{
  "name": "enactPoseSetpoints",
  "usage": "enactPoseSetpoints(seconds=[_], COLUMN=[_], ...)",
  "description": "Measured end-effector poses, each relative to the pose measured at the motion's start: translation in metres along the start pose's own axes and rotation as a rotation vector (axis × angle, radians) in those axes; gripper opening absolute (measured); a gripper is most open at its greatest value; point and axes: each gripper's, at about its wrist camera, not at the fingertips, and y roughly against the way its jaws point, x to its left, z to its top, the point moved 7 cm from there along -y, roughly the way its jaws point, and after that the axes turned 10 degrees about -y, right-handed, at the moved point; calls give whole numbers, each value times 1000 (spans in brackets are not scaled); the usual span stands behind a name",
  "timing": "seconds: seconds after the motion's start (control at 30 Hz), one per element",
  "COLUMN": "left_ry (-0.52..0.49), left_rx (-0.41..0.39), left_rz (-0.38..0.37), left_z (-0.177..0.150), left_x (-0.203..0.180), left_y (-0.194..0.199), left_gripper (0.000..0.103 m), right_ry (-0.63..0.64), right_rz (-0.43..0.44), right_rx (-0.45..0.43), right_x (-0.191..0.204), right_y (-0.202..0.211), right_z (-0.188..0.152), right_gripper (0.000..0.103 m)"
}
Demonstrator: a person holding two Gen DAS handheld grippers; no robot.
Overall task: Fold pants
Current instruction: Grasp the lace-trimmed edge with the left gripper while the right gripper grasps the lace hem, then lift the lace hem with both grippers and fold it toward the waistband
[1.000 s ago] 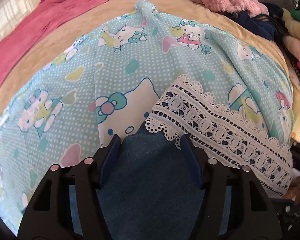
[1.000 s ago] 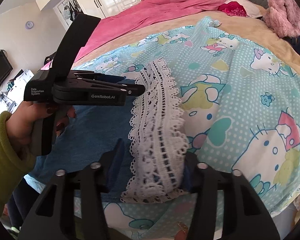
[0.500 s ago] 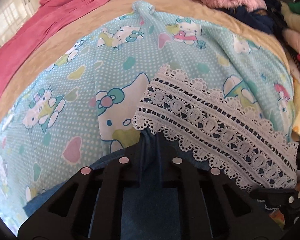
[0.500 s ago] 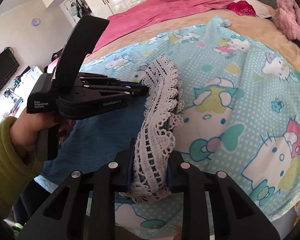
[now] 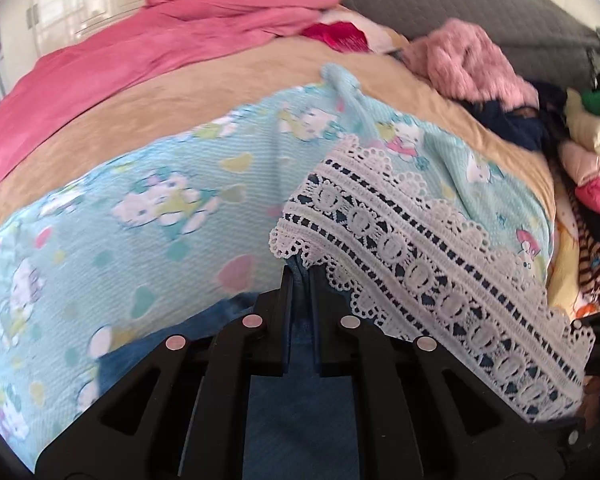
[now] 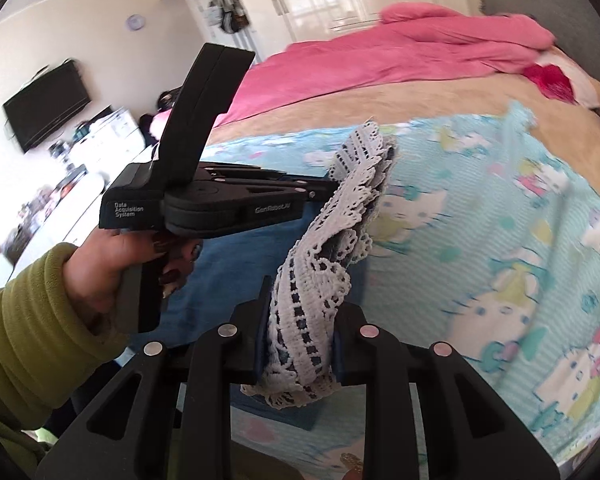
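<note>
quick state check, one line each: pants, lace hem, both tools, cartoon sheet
pants: blue, lace end lifted off the bed
lace hem: hanging between the two tools
left tool: shut on the blue fabric
right tool: shut on bunched lace
cartoon sheet: spread on the bed

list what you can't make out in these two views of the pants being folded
- Pants, left wrist view: most of the blue cloth hidden behind the left gripper and lace trim.
- Lace trim's lower end, right wrist view: bunched inside the right gripper, so the layers can't be counted.
- Waistband: in neither view.
- Cartoon sheet, right wrist view: motion-blurred print.
- Clothes pile, left wrist view: cut off by the fisheye edge.
</note>
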Motion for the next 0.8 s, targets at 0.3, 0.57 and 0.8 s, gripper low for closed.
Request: enactPoseSetpoints(seconds=[0.3, 0.57, 0.8], left_ry=[126, 265, 357], left_rx=[-3, 16, 0], left_rz=[68, 139, 177], left_z=[-58, -117, -147], left_x=[58, 119, 152], left_y=[32, 69, 98], left_gripper=[3, 6, 6], right_ry=[78, 86, 4], right_rz=[55, 117, 188], right_rx=[90, 198, 213], right_x=[63, 115, 132], right_y=[-45, -83, -87], right_z=[-8, -38, -35], right_gripper=[23, 24, 34])
